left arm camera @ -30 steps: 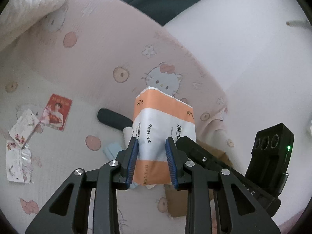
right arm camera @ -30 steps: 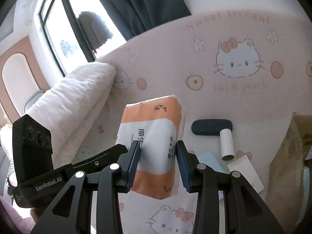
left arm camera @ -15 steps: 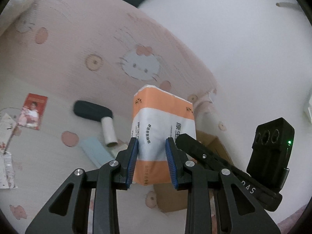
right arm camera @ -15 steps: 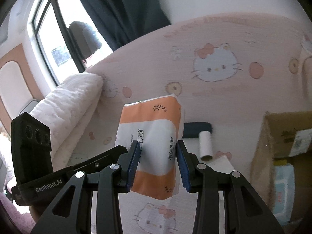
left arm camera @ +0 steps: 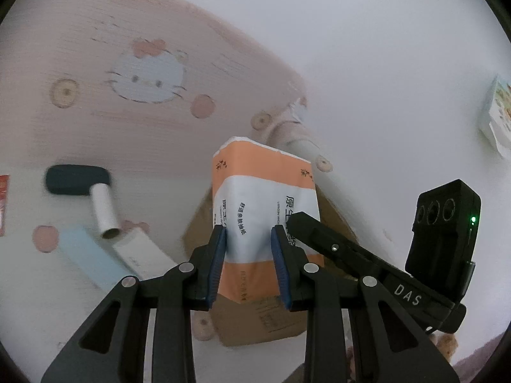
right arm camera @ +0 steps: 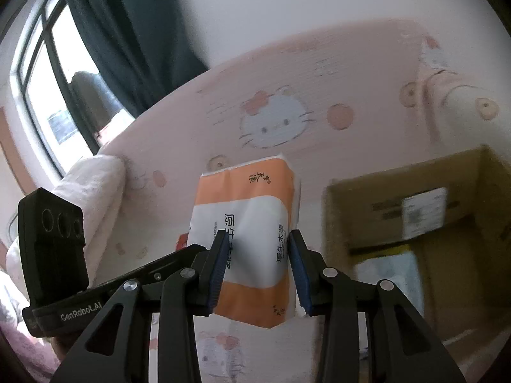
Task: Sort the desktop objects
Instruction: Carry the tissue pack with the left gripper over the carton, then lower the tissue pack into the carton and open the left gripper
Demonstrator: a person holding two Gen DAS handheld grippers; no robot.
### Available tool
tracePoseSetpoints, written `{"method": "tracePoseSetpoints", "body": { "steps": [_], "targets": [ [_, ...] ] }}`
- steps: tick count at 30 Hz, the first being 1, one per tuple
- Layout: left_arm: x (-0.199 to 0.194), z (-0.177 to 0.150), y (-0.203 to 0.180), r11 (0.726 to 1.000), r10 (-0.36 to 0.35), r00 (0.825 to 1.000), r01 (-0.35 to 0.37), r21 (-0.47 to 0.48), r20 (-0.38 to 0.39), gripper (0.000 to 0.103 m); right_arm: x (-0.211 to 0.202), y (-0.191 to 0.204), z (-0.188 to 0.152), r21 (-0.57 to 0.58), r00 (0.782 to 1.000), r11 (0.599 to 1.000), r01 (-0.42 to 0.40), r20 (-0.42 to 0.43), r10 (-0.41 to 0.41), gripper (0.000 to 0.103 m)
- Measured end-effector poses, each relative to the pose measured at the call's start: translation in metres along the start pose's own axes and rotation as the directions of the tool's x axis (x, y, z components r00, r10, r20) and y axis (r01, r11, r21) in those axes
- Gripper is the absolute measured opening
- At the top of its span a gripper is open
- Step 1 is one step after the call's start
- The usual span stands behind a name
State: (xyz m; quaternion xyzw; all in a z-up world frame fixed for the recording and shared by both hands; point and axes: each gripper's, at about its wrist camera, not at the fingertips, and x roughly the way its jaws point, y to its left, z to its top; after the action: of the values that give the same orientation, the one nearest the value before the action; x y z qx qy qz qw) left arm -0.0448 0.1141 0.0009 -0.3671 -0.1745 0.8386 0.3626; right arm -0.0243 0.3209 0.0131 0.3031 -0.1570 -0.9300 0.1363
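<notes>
Hanging above the cardboard box (right arm camera: pixel 412 223), the orange-and-white tissue pack (left arm camera: pixel 263 220) is pinched from both sides by the left gripper (left arm camera: pixel 248 257) and right gripper (right arm camera: pixel 259 265). Beside the box lie a dark case (left arm camera: pixel 76 180), a white tube (left arm camera: pixel 103 214) and, seemingly, notepads (left arm camera: pixel 86 260).

Tissue pack (left arm camera: pixel 265 210) between both tools, above box (right arm camera: pixel 415 210).
</notes>
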Motion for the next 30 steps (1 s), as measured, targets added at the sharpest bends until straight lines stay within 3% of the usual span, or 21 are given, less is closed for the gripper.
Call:
{"method": "tracePoseSetpoints", "body": {
  "steps": [7, 13, 20, 28, 30],
  "targets": [
    [0.046, 0.002, -0.030, 0.997, -0.058, 0.996, 0.062, 0.048, -0.069, 0.032, -0.024, -0.043, 0.011, 0.046, 0.996, 0.995, 0.087, -0.005, -0.087, 0.035],
    [0.078, -0.006, -0.046, 0.992, -0.090, 0.980, 0.105, 0.074, -0.178, 0.032, -0.035, -0.082, 0.018, 0.132, 0.995, 0.987, 0.089, -0.063, -0.081, 0.036],
    [0.092, -0.022, -0.053, 0.989, -0.078, 0.965, 0.106, 0.101, -0.250, 0.032, -0.037, -0.111, 0.010, 0.214, 0.990, 0.974, 0.074, -0.133, -0.046, 0.035],
    [0.114, -0.036, -0.043, 0.991, 0.008, 0.942, 0.038, 0.130, -0.336, 0.032, -0.010, -0.138, -0.005, 0.324, 0.972, 0.942, 0.086, -0.236, -0.007, 0.035],
    [0.115, -0.034, -0.044, 0.990, 0.009, 0.944, 0.038, 0.134, -0.329, 0.032, -0.003, -0.145, -0.007, 0.353, 0.965, 0.931, 0.097, -0.262, -0.001, 0.034]
  ]
}}
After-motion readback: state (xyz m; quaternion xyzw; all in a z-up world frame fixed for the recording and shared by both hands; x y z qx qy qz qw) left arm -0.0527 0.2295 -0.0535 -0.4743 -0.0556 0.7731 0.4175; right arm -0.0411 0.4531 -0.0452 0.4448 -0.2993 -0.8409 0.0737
